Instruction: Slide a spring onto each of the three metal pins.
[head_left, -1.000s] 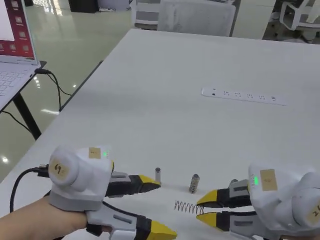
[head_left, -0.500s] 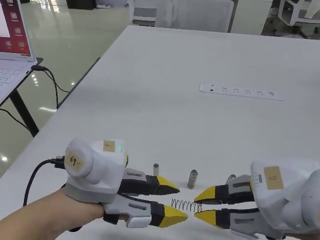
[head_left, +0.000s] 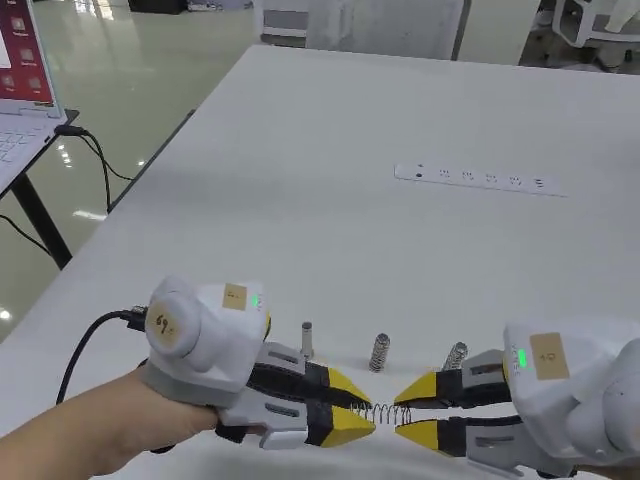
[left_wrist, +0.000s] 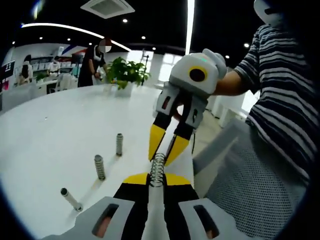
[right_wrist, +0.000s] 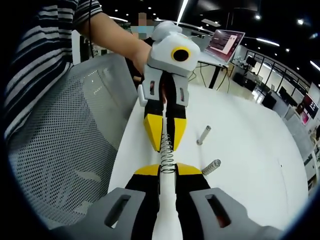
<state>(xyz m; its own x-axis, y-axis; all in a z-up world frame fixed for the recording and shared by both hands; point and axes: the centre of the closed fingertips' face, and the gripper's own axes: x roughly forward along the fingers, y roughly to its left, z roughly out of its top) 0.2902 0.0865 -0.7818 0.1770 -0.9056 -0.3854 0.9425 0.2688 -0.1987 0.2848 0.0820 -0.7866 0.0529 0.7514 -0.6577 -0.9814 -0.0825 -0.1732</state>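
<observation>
holding spring (head_left: 383, 410) level between tools: left gripper (head_left: 366, 412) clenched on one end, right gripper (head_left: 398, 415) on other. bare pin (head_left: 307, 338) upright just beyond, nearer left gripper; spring lies crosswise to it.

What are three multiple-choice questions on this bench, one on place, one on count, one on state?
1. Where is the loose spring? A on a pin; B between left gripper and right gripper; C on the floor.
2. How many pins stand on the table? A one; B three; C five.
3. The pin nearest the left gripper is: A bare; B wearing a spring; C lying flat.
Answers: B, both grippers' fingers pinch its ends; B, three stand in a row; A, its metal is smooth.
</observation>
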